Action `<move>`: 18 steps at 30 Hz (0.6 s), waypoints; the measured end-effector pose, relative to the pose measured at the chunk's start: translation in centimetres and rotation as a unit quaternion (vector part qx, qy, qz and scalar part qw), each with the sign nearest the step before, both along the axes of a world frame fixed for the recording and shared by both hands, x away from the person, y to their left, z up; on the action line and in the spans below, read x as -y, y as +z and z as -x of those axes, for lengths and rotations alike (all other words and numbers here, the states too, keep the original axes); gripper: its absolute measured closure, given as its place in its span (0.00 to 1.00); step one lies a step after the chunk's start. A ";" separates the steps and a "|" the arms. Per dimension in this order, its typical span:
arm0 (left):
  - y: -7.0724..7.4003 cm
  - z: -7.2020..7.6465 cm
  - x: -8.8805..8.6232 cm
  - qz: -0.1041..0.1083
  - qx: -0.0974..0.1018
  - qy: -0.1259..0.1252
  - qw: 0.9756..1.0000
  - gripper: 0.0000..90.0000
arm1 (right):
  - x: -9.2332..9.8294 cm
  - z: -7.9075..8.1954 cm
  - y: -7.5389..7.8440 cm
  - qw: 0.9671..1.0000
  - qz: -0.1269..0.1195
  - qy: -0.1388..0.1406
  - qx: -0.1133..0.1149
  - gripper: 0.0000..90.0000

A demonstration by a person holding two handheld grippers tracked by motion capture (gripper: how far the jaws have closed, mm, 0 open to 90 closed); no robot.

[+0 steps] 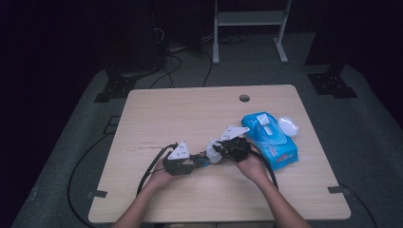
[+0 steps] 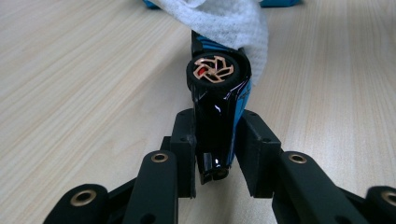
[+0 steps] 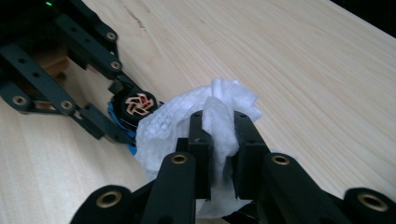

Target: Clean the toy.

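A small black and blue toy car [image 2: 218, 100] with a copper-spoked wheel [image 2: 213, 70] is clamped on its side by my left gripper [image 2: 217, 154], which is shut on it. The car [image 3: 128, 112] lies low over the wooden table [image 1: 190, 114]. My right gripper [image 3: 219, 149] is shut on a crumpled white wet wipe [image 3: 205, 116], which is pressed over the car's far end. In the high view my left gripper [image 1: 192, 164] and right gripper [image 1: 216, 151] meet near the table's front middle, with the wipe [image 1: 214, 154] between them.
A blue pack of wet wipes [image 1: 270, 135] with its white flap open lies right of the hands, and a clear round lid [image 1: 288, 126] sits beside it. A cable hole [image 1: 244, 98] is at the table's back. Black cables trail off the front edge.
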State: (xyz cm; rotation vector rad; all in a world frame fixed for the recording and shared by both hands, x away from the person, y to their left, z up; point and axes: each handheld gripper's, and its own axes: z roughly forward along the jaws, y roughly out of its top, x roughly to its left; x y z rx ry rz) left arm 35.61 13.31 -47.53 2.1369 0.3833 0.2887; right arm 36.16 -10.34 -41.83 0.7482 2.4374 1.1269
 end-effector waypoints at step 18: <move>-0.6 -0.2 1.6 -0.054 -0.004 0.010 0.998 0.65 | -0.8 0.2 -0.2 1.000 -0.007 0.009 -0.004 0.88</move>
